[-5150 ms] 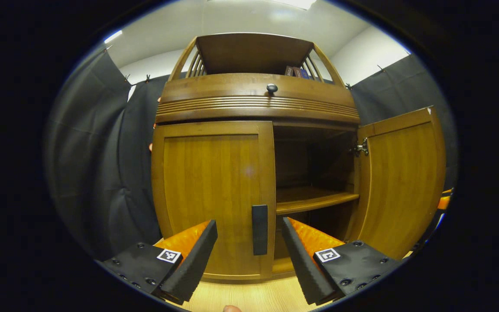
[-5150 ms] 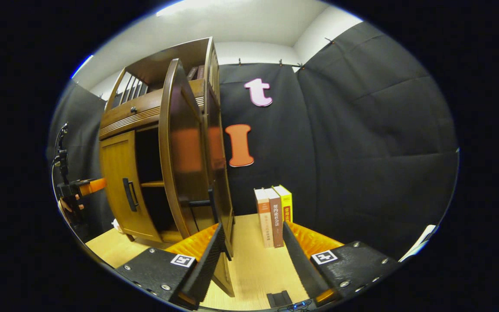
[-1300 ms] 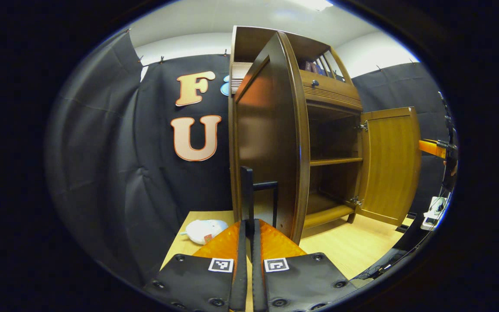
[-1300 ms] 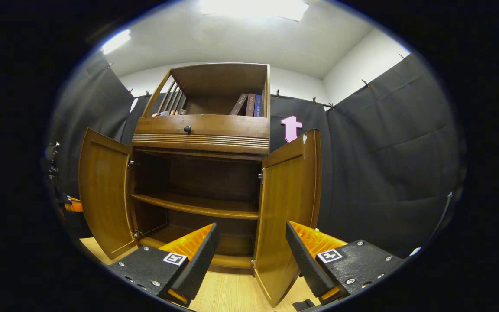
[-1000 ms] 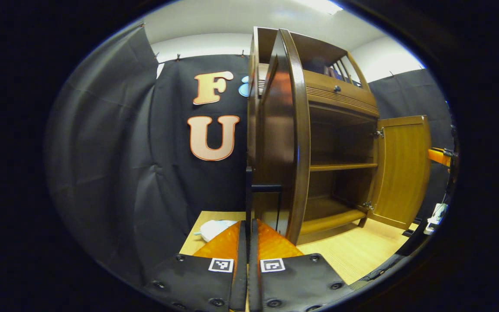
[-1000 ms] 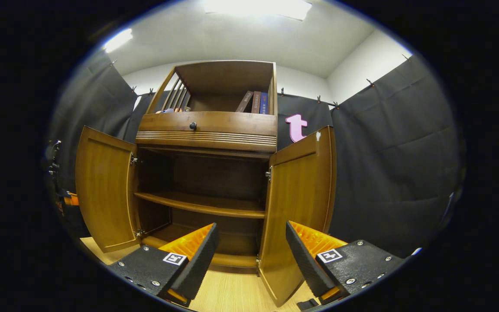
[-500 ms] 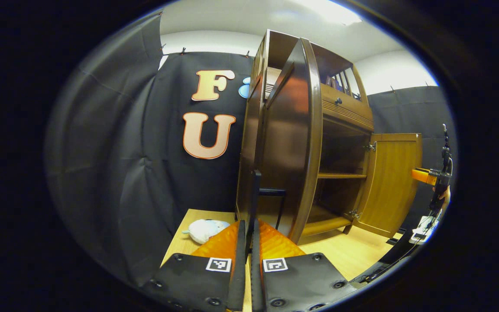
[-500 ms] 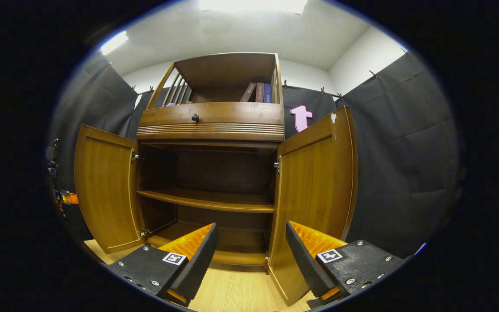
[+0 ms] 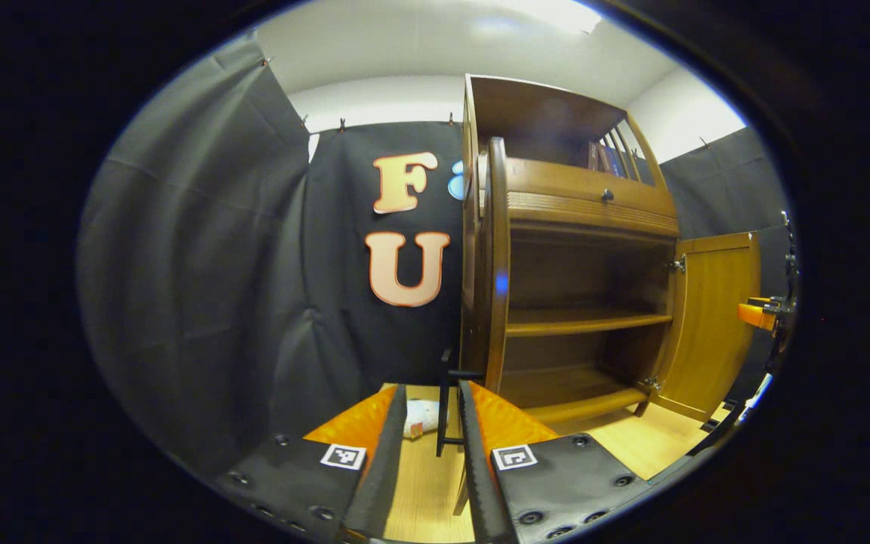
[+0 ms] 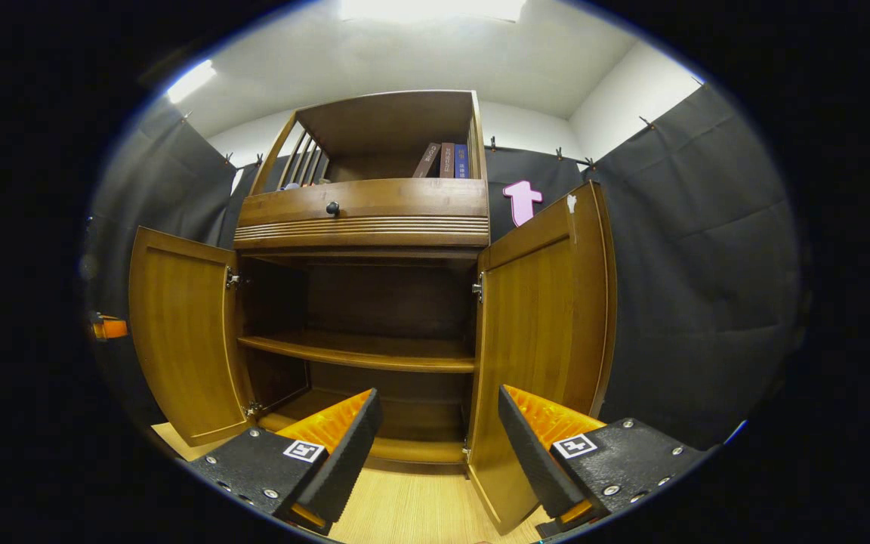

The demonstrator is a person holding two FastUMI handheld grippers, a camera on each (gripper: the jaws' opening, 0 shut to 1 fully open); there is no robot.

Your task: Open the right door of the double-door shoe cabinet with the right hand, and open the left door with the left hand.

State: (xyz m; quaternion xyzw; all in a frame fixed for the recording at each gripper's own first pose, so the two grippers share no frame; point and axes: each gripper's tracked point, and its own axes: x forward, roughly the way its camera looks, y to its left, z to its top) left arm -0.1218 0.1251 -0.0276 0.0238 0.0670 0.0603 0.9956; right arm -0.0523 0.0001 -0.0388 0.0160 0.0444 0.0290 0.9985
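The brown wooden shoe cabinet (image 10: 363, 219) stands with both doors swung out. In the right gripper view the left door (image 10: 178, 332) and right door (image 10: 541, 340) flank the bare inner shelves. My right gripper (image 10: 439, 404) is open in front of the cabinet, holding nothing. In the left gripper view the left door (image 9: 497, 264) is seen edge-on, and its black handle (image 9: 444, 412) stands between the parted fingers of my left gripper (image 9: 429, 393), which is open. The right door (image 9: 711, 325) hangs open at the far right, with part of the right gripper (image 9: 756, 313) beyond it.
Books (image 10: 446, 160) lean in the cabinet's top shelf above a drawer with a dark knob (image 10: 332, 208). A white plush toy (image 9: 424, 415) lies on the light wooden tabletop (image 9: 631, 453) left of the cabinet. Black cloth walls close in on both sides.
The left door went from closed to wide open while my left gripper held its handle. In the last half second the left fingers parted off the handle. The right gripper stayed open.
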